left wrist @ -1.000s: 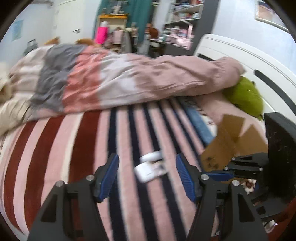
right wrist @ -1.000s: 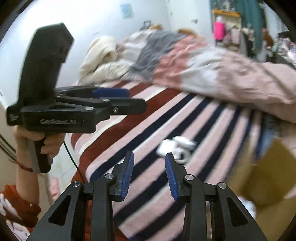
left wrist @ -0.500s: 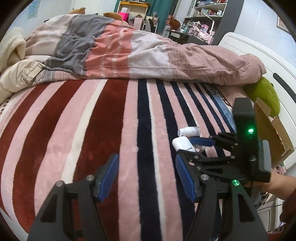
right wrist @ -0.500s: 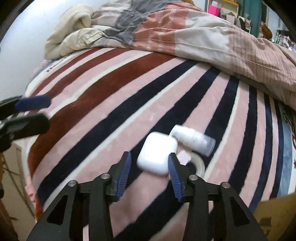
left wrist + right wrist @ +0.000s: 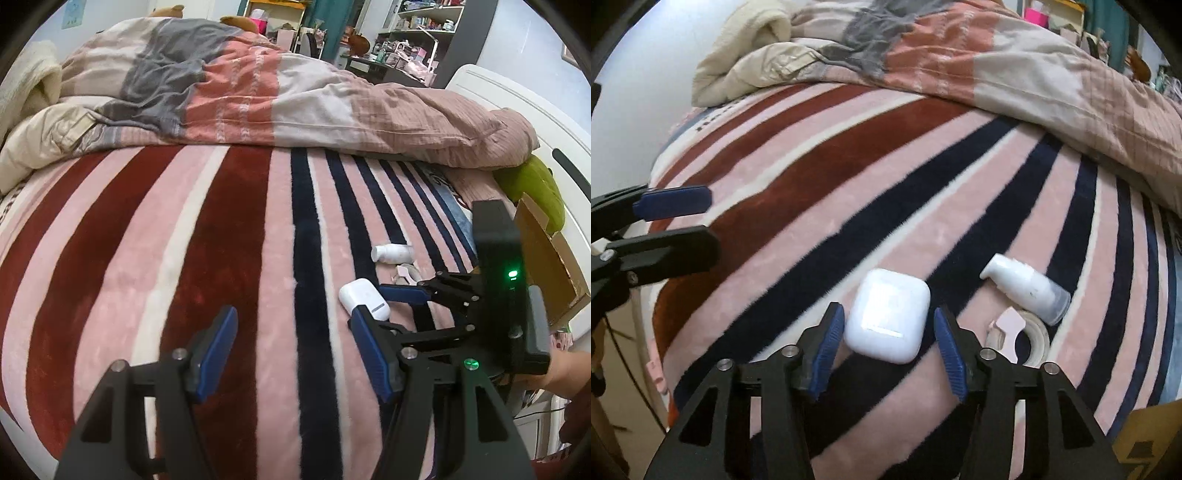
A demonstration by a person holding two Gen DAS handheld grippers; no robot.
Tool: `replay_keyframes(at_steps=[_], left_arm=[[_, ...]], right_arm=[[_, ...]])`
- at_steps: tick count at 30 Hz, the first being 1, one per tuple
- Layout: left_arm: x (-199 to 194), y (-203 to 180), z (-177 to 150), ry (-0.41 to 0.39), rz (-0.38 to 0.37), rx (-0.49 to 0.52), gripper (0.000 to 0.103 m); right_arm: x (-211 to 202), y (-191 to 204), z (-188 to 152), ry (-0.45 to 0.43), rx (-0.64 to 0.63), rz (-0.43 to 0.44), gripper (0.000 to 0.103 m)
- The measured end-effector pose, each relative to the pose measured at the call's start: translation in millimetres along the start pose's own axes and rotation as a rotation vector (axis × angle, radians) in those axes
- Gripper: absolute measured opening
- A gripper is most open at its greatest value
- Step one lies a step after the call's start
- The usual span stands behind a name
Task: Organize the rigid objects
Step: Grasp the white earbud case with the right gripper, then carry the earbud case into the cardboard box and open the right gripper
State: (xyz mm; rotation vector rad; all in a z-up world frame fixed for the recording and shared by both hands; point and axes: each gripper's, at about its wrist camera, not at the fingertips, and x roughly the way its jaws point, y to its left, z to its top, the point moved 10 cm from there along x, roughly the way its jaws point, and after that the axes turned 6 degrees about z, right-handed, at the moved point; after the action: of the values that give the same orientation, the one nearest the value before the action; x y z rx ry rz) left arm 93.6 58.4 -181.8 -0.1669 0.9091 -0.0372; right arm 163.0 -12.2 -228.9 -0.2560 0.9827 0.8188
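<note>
A white earbud case (image 5: 888, 320) lies on the striped blanket; it also shows in the left wrist view (image 5: 364, 298). My right gripper (image 5: 889, 339) is open, its blue pads on either side of the case without touching it. A white pump bottle (image 5: 1027, 288) lies on its side just right of the case, seen too in the left wrist view (image 5: 392, 253). A tape roll (image 5: 1030, 334) with a pink tab lies below the bottle. My left gripper (image 5: 293, 334) is open and empty, over the blanket left of the case.
A striped fleece blanket (image 5: 184, 258) covers the bed. A bunched duvet (image 5: 295, 96) lies along the far side. A cardboard box (image 5: 546, 266) stands at the right edge by a green cushion (image 5: 535, 188); its corner shows in the right wrist view (image 5: 1148, 443).
My right gripper has moved forward and down, so the earbud case now sits between its open pads. My left gripper has swung left and drawn back from the objects.
</note>
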Motion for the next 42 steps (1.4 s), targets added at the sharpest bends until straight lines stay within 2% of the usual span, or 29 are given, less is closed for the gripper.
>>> replay_keyframes(at_steps=[3, 4, 8, 13, 15, 17, 22, 24, 26, 28, 30, 31, 32, 35, 40, 42], left_arm=[[-0.4, 1.3, -2.0, 0.004, 0.002, -0.005, 0.061], [-0.9, 1.4, -2.5, 0.005, -0.001, -0.009, 0.061], [-5.4, 1.5, -4.4, 0.01, -0.022, -0.021, 0.061], [-16.1, -17.0, 2.9, 0.016, -0.11, -0.004, 0.061], [-23.2, -25.8, 8.9, 0.005, -0.12, 0.005, 0.061], [-27.9, -26.6, 9.8, -0.001, -0.101, 0.005, 0.061], [-31.5, -16.9, -4.4, 0.013, -0.05, -0.002, 0.061], [-31.2, -14.6, -10.0, 0.02, -0.052, -0.014, 0.061], [-31.6, -12.4, -14.0, 0.021, -0.049, -0.016, 0.061], [-32.9, -10.2, -16.9, 0.019, -0.043, -0.018, 0.061], [-34.9, -8.7, -18.9, 0.015, -0.049, -0.024, 0.061], [-36.5, -8.5, -19.9, 0.015, -0.056, -0.028, 0.061], [-38.1, -9.5, -20.5, 0.015, -0.063, -0.028, 0.061], [-46.1, -19.0, -18.2, 0.01, -0.096, -0.007, 0.061], [-67.7, -51.4, -2.6, -0.029, -0.19, 0.041, 0.06], [-76.4, -71.4, 8.7, -0.046, -0.254, 0.049, 0.06]], right_arm=[[8.3, -0.2, -3.2, 0.017, 0.021, -0.009, 0.047], [8.7, 0.6, -1.7, 0.006, 0.022, -0.011, 0.043], [3.4, 6.9, 4.7, -0.036, -0.019, -0.036, 0.041], [-27.3, 29.7, 8.0, -0.087, -0.094, 0.01, 0.04], [-43.0, 39.7, 8.8, -0.113, -0.123, 0.043, 0.04], [-48.9, 47.5, 3.2, -0.086, -0.149, 0.074, 0.04], [-30.1, 38.8, -30.4, 0.016, -0.141, 0.073, 0.041], [-25.2, 35.2, -39.2, 0.027, -0.139, 0.071, 0.041], [-22.6, 29.2, -42.3, 0.024, -0.119, 0.051, 0.051], [-22.2, 27.0, -42.0, 0.01, -0.106, 0.039, 0.052], [-22.5, 31.3, -44.2, 0.016, -0.133, 0.03, 0.049], [-22.1, 33.7, -44.3, 0.017, -0.141, 0.031, 0.04], [-21.9, 36.2, -44.0, 0.016, -0.148, 0.03, 0.039], [-31.5, 39.3, -38.8, -0.028, -0.169, -0.007, 0.039], [-79.7, 59.0, -18.3, -0.138, -0.187, 0.047, 0.039], [-104.0, 66.2, -12.8, -0.187, -0.206, 0.062, 0.039]])
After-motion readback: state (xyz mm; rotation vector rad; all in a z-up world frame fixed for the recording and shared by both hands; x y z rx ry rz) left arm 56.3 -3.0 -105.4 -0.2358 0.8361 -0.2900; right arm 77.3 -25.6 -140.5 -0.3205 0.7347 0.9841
